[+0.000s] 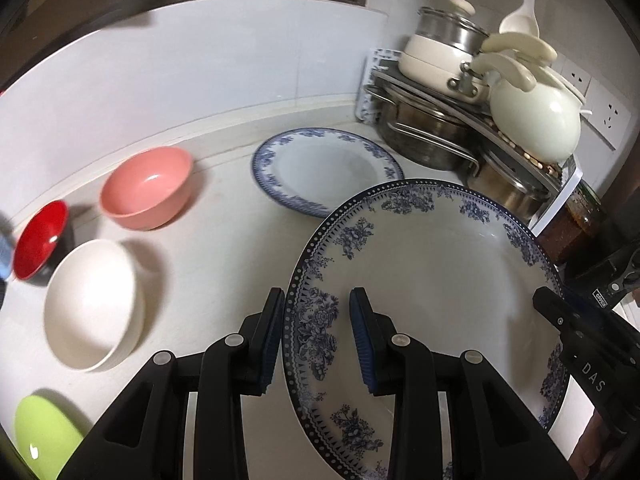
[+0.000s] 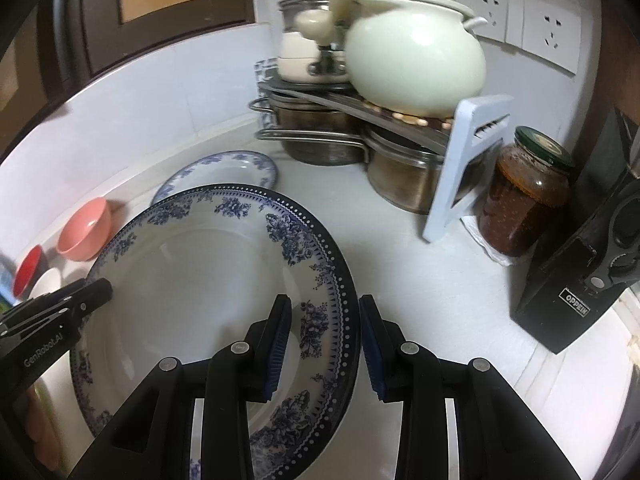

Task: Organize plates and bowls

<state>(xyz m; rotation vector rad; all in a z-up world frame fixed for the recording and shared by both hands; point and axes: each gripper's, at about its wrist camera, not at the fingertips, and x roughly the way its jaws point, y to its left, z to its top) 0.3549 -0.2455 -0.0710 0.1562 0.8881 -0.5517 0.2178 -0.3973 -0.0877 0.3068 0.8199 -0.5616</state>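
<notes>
Large blue-patterned plate is held clear above the surface, left tongs and right tongs each clamped on opposite rims. Glazed ceramic: judged stiff, heavy, slippery, breakable. Rim holds suit it. Second plate lies near the surface's back edge.

At my one o'clock a metal rack carries a cream pot over steel pans, with a dark-filled jar at two o'clock and a black box at three on the pale bench.
</notes>
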